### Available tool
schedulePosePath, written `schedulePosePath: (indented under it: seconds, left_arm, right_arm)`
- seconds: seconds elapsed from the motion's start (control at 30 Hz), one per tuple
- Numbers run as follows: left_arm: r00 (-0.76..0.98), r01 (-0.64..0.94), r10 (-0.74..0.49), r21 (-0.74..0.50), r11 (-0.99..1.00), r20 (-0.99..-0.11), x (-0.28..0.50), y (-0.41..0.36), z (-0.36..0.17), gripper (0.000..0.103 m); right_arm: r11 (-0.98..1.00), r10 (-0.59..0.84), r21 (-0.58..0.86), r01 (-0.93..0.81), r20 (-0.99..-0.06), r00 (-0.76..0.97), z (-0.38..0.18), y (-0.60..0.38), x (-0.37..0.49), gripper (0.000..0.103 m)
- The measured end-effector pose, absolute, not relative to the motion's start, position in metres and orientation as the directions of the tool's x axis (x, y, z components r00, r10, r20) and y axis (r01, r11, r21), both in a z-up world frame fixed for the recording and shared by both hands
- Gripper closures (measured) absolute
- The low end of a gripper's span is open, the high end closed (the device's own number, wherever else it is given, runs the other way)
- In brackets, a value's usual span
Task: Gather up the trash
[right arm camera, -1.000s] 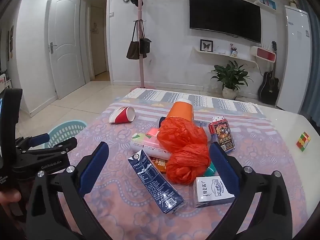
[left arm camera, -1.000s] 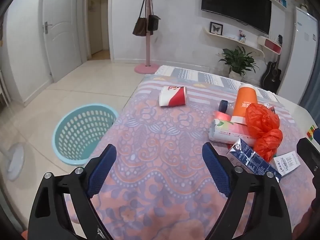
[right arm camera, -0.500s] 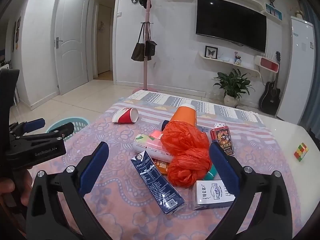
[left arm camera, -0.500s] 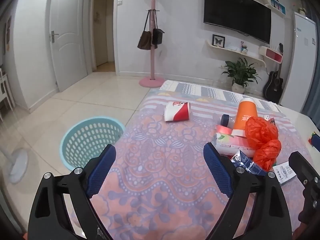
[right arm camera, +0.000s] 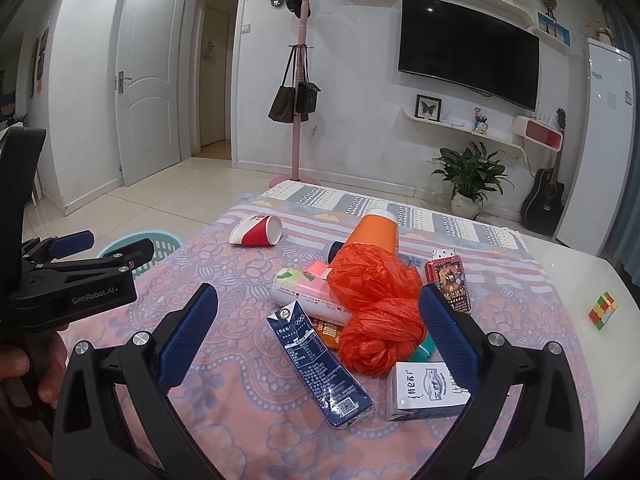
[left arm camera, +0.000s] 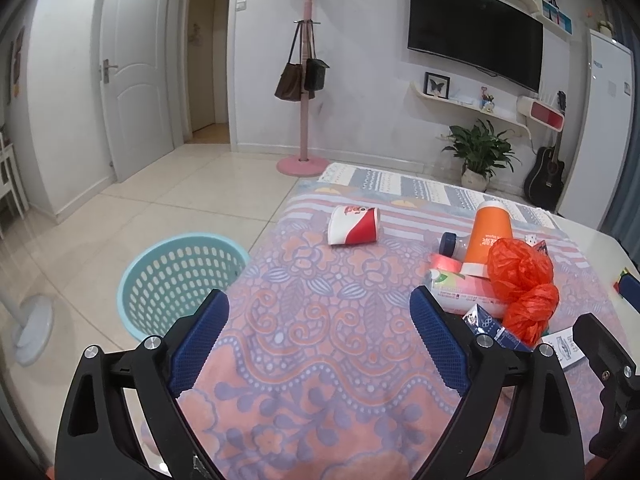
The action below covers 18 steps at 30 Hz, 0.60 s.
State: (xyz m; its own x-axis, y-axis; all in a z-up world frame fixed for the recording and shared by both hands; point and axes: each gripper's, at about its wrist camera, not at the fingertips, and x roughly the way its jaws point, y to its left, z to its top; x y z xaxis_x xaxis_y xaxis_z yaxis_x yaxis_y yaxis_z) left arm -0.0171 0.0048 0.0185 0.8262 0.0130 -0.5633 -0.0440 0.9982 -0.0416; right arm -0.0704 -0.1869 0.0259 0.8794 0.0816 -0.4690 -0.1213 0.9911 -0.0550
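Note:
Trash lies on a patterned tablecloth [left arm camera: 320, 320]: a red-and-white paper cup [left arm camera: 354, 225] on its side, an orange bottle [left arm camera: 490, 232], crumpled orange plastic bags [right arm camera: 376, 308], a dark blue carton [right arm camera: 320, 360], a pink-white carton [right arm camera: 308, 296], a small white box [right arm camera: 426, 390] and a red card pack [right arm camera: 448, 284]. A teal laundry basket [left arm camera: 180, 280] stands on the floor left of the table. My left gripper [left arm camera: 320, 344] is open and empty above the cloth. My right gripper [right arm camera: 316, 336] is open and empty, its fingers either side of the blue carton and bags.
A Rubik's cube [right arm camera: 602, 308] sits on the bare white table at right. A pink coat stand [left arm camera: 304, 80] with bags, a potted plant [left arm camera: 478, 152], a guitar [left arm camera: 546, 176], a white fridge [left arm camera: 600, 120] and a fan base [left arm camera: 30, 328] stand around the room.
Both grippers have tilted upward and pulled back a little, so more of the room shows. Both stay open and empty; the trash has not moved.

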Motion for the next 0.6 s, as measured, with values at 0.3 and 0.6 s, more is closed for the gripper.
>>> schedulePosePath:
  seconds: [0.3,0.6]
  left_arm:
    - [0.828,-0.037,0.000,-0.055,0.998,-0.561,-0.0181,0.0057,0.0186,0.013]
    - [0.848,-0.049,0.008,-0.062,0.997,-0.530,-0.0229,0.0072,0.0237,0.013]
  right_arm:
    - [0.990,0.087,-0.053,-0.127,-0.472,0.877,0.0256,-0.1870,-0.0698,0.007]
    - [0.989,0.118,-0.026,-0.145,-0.452,0.884,0.0289,-0.1898,-0.0750,0.008]
